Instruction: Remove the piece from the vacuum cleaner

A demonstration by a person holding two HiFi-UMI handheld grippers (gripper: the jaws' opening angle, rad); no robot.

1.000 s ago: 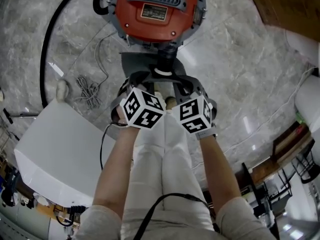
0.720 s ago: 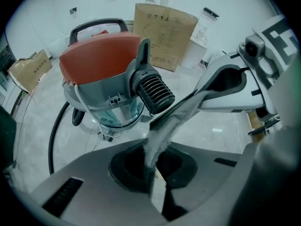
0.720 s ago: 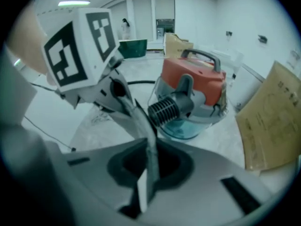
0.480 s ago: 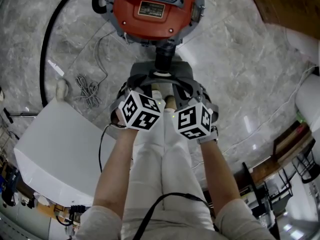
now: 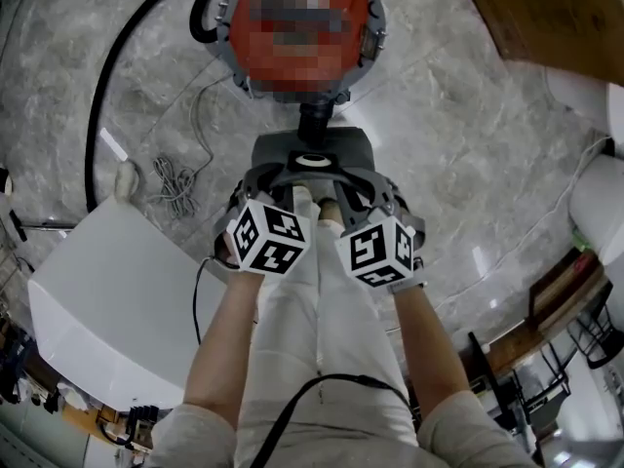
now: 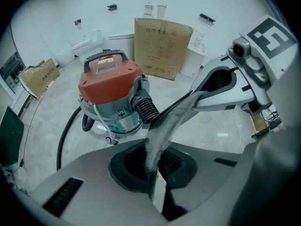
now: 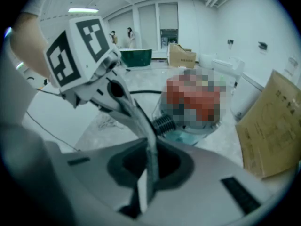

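Just on the near side of the red vacuum cleaner [image 6: 110,84], the flat grey piece [image 5: 312,154] sits between both hands, its black neck [image 5: 314,120] pointing far into the machine. The left gripper [image 6: 153,187] and right gripper [image 7: 145,185] each pinch its thin edge tight, so freeing it likely means pulling nearward along that neck.

floor: grey marbled stone floor [image 5: 487,144] lay all round | left: white rectangular box [image 5: 107,310] stood on it | upper right: brown wooden surface [image 5: 556,18] showed | by white wall [image 6: 61,18]: flat brown cardboard carton [image 6: 160,48] stood upright
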